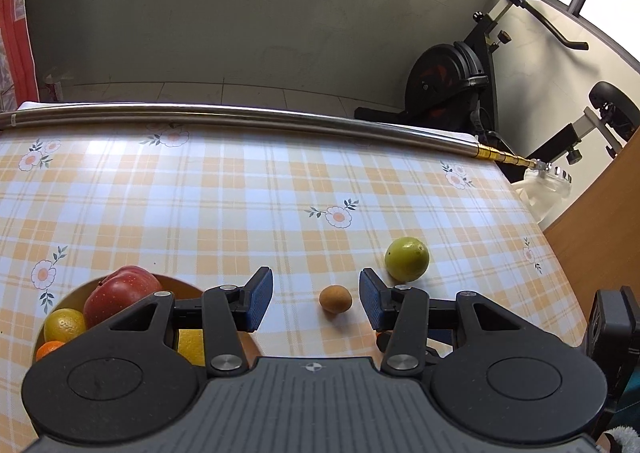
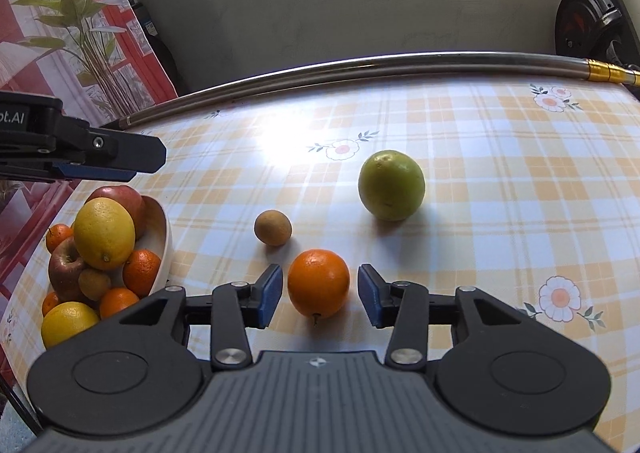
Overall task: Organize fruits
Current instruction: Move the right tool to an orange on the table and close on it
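In the right wrist view my right gripper (image 2: 318, 295) is open with an orange (image 2: 318, 282) lying on the table between its fingers, not gripped. A small brown fruit (image 2: 273, 227) and a green round fruit (image 2: 391, 185) lie farther on. A white bowl (image 2: 162, 241) at the left holds apples, lemons, oranges and a brown fruit. My left gripper (image 2: 120, 169) hangs above the bowl. In the left wrist view my left gripper (image 1: 316, 299) is open and empty, with the brown fruit (image 1: 335, 299) on the table between its fingers, the green fruit (image 1: 407, 259) beyond, and the bowl (image 1: 64, 303) at the lower left.
The table has a checked orange floral cloth (image 1: 240, 193). A metal pole (image 1: 240, 115) lies along its far edge. An exercise bike (image 1: 452, 81) stands beyond the table's right corner. A wooden panel (image 1: 600, 213) is at the right. A plant and red curtain (image 2: 60, 33) are at the left.
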